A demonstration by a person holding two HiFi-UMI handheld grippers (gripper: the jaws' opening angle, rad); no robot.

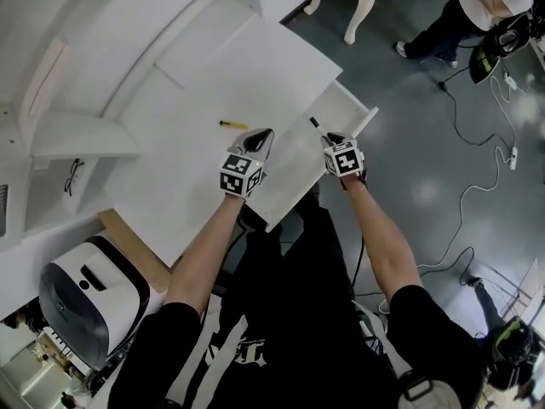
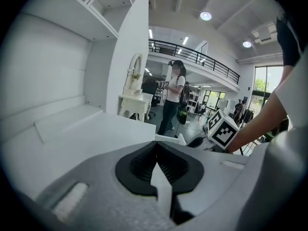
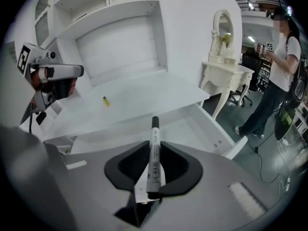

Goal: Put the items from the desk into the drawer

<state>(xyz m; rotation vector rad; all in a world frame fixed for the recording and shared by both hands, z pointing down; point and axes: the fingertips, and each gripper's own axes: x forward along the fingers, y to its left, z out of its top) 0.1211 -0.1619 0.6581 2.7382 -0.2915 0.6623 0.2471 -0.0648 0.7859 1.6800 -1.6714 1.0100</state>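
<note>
Clamps the right tool (image 3: 153, 147) on a marker (image 3: 154, 154), both pads pressed to the barrel, the dark tip poking out past the jaws. Points that marker down at the open drawer (image 3: 207, 129), which juts from under the right end of the white surface (image 3: 144, 93). In the head view, places the right tool (image 1: 328, 140) at the near end of the drawer (image 1: 362, 119), the marker (image 1: 313, 123) tip over the drawer's pale inside.

Shows the left tool (image 2: 157, 153) clenched, jaws meeting along 1 line with nothing between them. From above, sets the left tool (image 1: 264, 135) over the front part of the surface (image 1: 213, 75), just beside the drawer and near the right tool.

Shows 1 small yellow item (image 1: 232, 124) lying flat on the surface, apart from both tools and left of the drawer; seen again from the right tool's view (image 3: 106, 100). Beyond the surface, shows a person (image 3: 276, 76) standing on the grey floor beside a white dressing table (image 3: 224, 69).
</note>
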